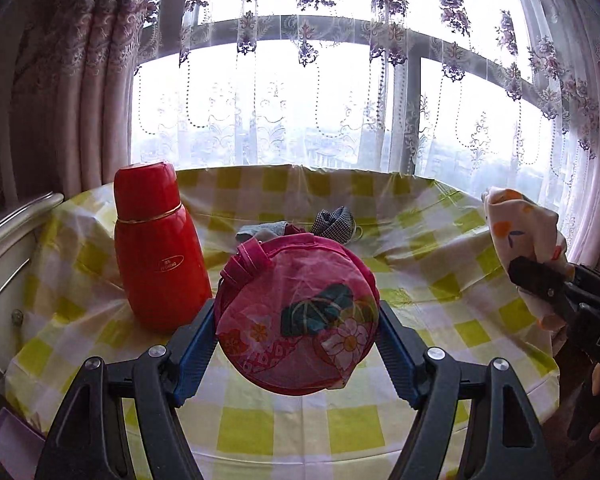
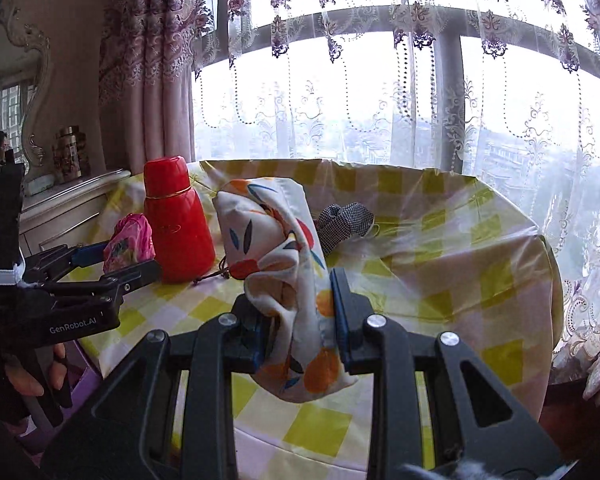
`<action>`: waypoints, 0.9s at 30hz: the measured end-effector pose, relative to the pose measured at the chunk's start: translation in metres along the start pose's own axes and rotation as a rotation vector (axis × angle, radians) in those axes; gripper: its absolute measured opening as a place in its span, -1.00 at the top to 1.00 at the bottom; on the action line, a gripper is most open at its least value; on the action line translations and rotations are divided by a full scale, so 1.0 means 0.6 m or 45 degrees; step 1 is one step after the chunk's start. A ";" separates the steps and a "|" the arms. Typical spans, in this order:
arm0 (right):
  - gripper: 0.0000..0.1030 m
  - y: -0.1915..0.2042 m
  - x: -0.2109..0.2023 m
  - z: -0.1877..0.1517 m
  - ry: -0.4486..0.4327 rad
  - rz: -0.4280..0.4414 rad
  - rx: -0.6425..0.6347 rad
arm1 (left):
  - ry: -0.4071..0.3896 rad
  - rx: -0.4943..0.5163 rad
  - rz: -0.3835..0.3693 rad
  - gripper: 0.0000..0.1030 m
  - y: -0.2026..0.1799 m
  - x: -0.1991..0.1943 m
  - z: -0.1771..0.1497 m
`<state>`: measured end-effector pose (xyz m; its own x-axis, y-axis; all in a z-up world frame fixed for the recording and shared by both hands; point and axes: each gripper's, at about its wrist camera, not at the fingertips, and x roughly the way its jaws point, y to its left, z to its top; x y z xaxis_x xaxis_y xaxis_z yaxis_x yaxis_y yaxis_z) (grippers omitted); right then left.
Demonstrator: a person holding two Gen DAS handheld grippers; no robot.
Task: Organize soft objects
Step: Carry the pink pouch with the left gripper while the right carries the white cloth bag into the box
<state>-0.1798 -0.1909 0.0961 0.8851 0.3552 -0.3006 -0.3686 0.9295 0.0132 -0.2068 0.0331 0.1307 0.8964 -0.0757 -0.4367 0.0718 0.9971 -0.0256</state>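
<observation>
Now left claw [image 1: 296, 340] grips pink pouch [image 1: 300, 312], right claw [image 2: 300, 328] floral bag [image 2: 284, 272].

checked table [image 1: 292, 432] with red flask [image 1: 156, 248], checked cloth [image 1: 336, 218]

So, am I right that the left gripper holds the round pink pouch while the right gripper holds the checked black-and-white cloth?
Not quite: the right gripper holds the white floral drawstring bag, as the right wrist view shows. The checked cloth lies on the table. The left gripper does hold the round pink pouch.
</observation>
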 end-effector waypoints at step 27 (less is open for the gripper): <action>0.39 0.167 -0.017 0.041 0.064 0.264 -0.246 | 0.007 0.005 0.173 -0.47 0.098 -0.103 -0.017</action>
<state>-0.2186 -0.0988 0.1238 0.7716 0.5262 -0.3573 -0.5921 0.7994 -0.1013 -0.2623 0.0966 0.1466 0.8957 0.0602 -0.4406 -0.0487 0.9981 0.0375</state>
